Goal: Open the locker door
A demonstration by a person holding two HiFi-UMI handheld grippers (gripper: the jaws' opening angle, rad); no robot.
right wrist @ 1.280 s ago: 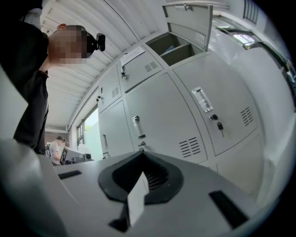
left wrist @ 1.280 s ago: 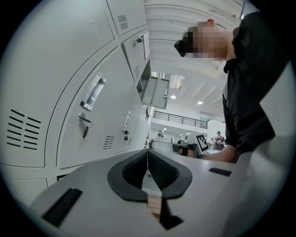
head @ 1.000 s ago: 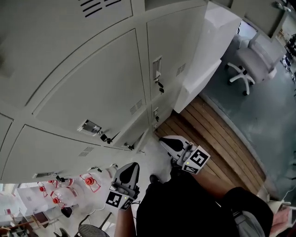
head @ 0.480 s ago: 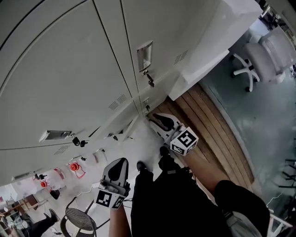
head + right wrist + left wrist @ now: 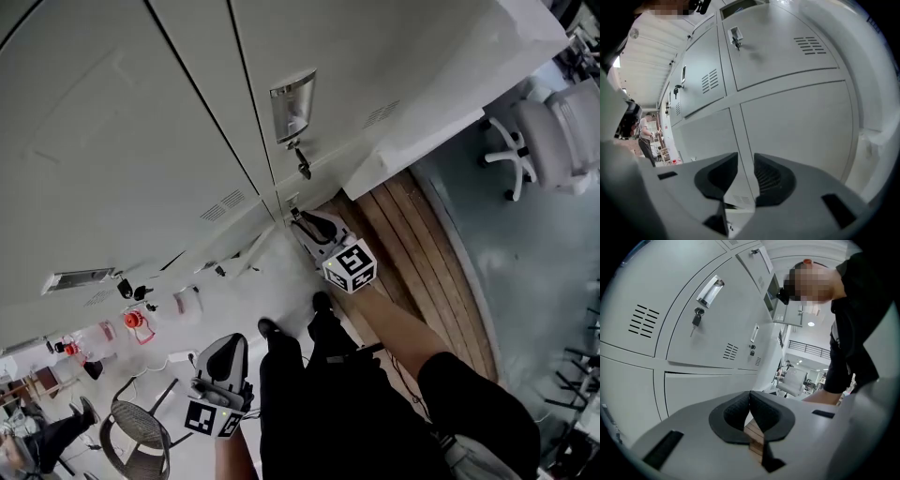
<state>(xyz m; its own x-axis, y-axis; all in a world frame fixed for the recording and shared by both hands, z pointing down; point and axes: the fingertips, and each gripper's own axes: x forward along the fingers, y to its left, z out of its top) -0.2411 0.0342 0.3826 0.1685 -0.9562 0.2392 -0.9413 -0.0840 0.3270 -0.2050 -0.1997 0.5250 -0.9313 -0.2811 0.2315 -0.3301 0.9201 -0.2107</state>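
Two tongs are in play: the left tongs (image 5: 223,352) hang low beside the person's black trouser leg (image 5: 309,394), their dark pads closed together on nothing. The right tongs (image 5: 309,228) have just been opening and stand apart, empty. They sit near the foot of the pale grey metal locker doors (image 5: 801,126), aimed at the upright seam between two shut lower doors, while two recessed silver handles (image 5: 292,105) show higher up, each with one key nearby.

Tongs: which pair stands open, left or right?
Those of the right gripper, which have just been opening: a gap, nothing between them. Those of the left gripper touch at the tips.
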